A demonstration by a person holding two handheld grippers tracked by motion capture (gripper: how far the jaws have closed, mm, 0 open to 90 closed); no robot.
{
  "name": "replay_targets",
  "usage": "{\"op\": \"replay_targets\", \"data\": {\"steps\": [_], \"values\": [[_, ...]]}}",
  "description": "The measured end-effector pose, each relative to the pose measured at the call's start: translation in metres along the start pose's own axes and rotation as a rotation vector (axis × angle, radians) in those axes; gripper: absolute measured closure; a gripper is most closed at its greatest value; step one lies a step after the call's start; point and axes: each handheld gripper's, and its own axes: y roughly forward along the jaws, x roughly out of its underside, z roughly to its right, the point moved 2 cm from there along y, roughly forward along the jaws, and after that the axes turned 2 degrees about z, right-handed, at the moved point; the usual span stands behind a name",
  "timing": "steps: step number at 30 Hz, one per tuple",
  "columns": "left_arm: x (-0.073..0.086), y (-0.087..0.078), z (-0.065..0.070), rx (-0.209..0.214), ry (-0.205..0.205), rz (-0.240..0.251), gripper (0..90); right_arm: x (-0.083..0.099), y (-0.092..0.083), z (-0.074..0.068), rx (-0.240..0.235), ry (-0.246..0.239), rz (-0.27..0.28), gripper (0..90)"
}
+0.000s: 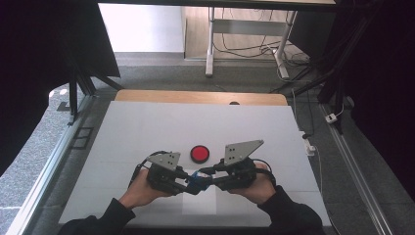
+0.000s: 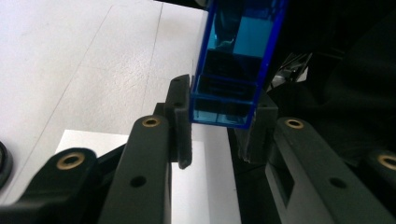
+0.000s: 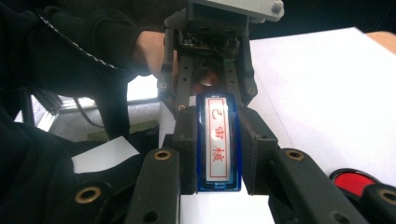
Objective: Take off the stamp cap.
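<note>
Near the table's (image 1: 147,127) front edge, low over the white sheet: a blue stamp (image 1: 197,177) hanging between two hand-held tongs, level, end to end. Left tongs (image 1: 187,182) pinching one end, right tongs (image 1: 211,179) pinching the other, tips pointing toward each other across the middle. Left hand (image 1: 139,192) and right hand (image 1: 258,186) wrapped around the bodies from below, dark sleeves entering from the bottom edge. Grey plates on top of both.

In the left gripper view: clear blue casing (image 2: 233,70) running up and away, its near end clamped between the black pads (image 2: 180,116), white sheet beneath.

In the right gripper view: stamp's (image 3: 218,140) labelled face turned to the camera, white with red characters inside a red frame, pressed from both sides by pads (image 3: 185,144); beyond it, left tongs (image 3: 205,86) gripping the far end, hand behind.

Just behind the tongs on the table: a red pad (image 1: 199,153) in a black round case, apart from the stamp, also at the lower right of the right gripper view (image 3: 353,179).
</note>
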Motion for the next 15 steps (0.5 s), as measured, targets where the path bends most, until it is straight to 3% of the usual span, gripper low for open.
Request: {"op": "replay_targets", "data": {"steps": [4, 6, 9, 12, 15], "values": [[-0.0024, -0.0013, 0.0005, -0.007, -0.015, -0.002, 69.0, -0.0021, -0.0018, -0.0028, 0.022, -0.038, 0.011, 71.5], [-0.0029, -0.0016, 0.0021, -0.014, 0.007, -0.004, 69.1, -0.0027, -0.0023, -0.0035, 0.024, -0.045, 0.009, 71.5], [-0.0035, -0.002, 0.0048, -0.017, 0.049, -0.012, 69.2, -0.0025, -0.0027, -0.002, -0.005, -0.019, 0.013, 71.5], [-0.0034, -0.0024, 0.0084, -0.026, 0.117, -0.021, 69.3, -0.0005, -0.0028, 0.0015, -0.059, 0.033, 0.027, 71.6], [-0.0033, -0.0023, 0.0096, -0.025, 0.133, -0.027, 69.4, 0.0009, -0.0025, 0.0035, -0.076, 0.049, 0.038, 71.5]]}}
